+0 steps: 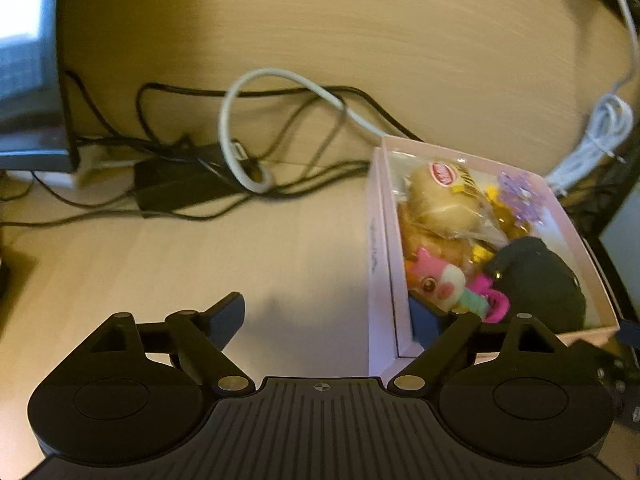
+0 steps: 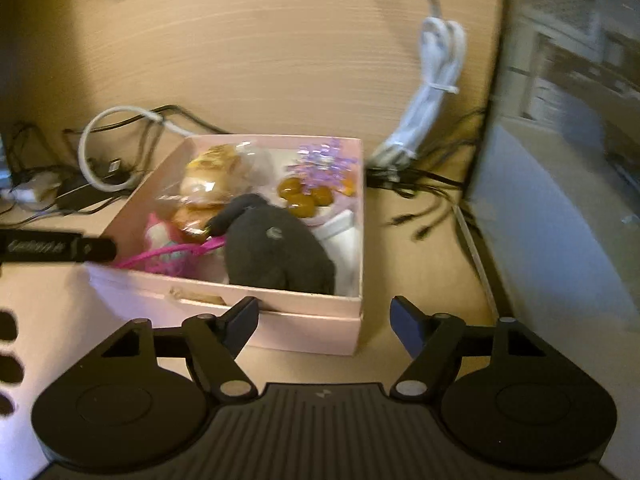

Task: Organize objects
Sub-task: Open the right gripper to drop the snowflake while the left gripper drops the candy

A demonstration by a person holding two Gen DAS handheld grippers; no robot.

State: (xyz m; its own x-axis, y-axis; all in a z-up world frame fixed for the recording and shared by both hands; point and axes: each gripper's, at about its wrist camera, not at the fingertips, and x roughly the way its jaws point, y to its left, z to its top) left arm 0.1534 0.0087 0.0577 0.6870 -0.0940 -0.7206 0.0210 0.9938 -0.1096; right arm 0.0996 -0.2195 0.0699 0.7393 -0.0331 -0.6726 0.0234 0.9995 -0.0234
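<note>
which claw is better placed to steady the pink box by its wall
Left. The left claw is open and already straddles the pink box's side wall, one finger inside, one outside. The right claw is open too, but sits short of the near wall, gripping nothing.

You won't find a single word here that reads cleanly. The snack bag (image 1: pixel 444 196) carries a red oval logo and yellow lettering, both too blurred to make out. The script on the box (image 1: pixel 378 248) wall and the print on the black strip (image 2: pixel 56 246) are blurred too.
</note>
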